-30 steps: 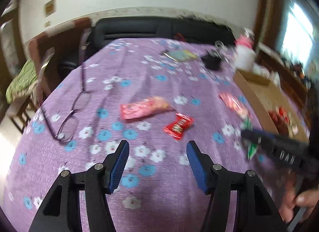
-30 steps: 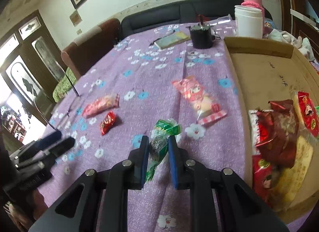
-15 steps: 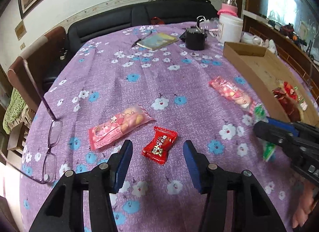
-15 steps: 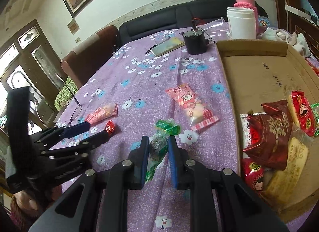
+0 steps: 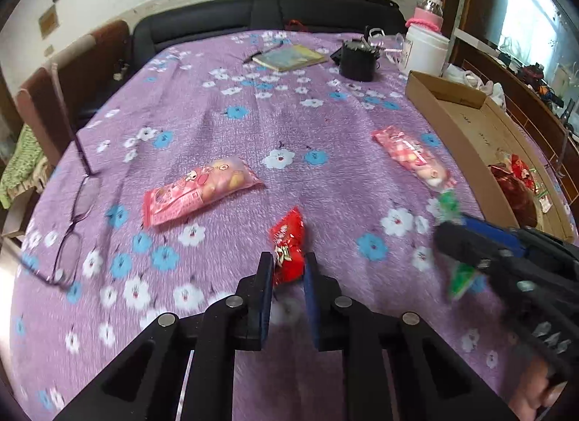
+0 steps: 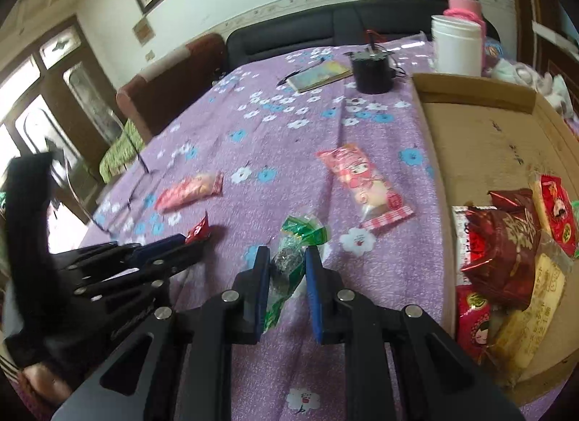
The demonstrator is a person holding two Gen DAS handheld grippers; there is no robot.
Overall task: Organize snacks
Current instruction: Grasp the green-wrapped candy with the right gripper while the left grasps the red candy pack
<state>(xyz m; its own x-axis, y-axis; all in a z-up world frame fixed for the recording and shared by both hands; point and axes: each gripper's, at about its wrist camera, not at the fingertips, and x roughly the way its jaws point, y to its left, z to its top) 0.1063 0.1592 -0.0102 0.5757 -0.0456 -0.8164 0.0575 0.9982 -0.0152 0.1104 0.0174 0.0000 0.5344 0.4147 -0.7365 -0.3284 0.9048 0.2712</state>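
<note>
1. While several snacks already lie in the box [image 6: 470,139] at the right of the frame, four remain outside it.
2. Left gripper [image 5: 287,269] is clamped on the red packet [image 5: 287,243], low centre.
3. Right gripper [image 6: 287,269] pinches the green packet [image 6: 296,243], low centre.
4. Two pink packs [image 5: 197,191] [image 5: 412,157] lie mid-frame on the cloth [image 5: 289,120], untouched.

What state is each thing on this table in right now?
Left gripper: shut on the red packet.
Right gripper: shut on the green packet.
Two pink packets: lying flat on the cloth, loose.
Box: open, partly filled with snacks.
Glasses: unfolded on the cloth.
White jar: upright, lid on.
</note>
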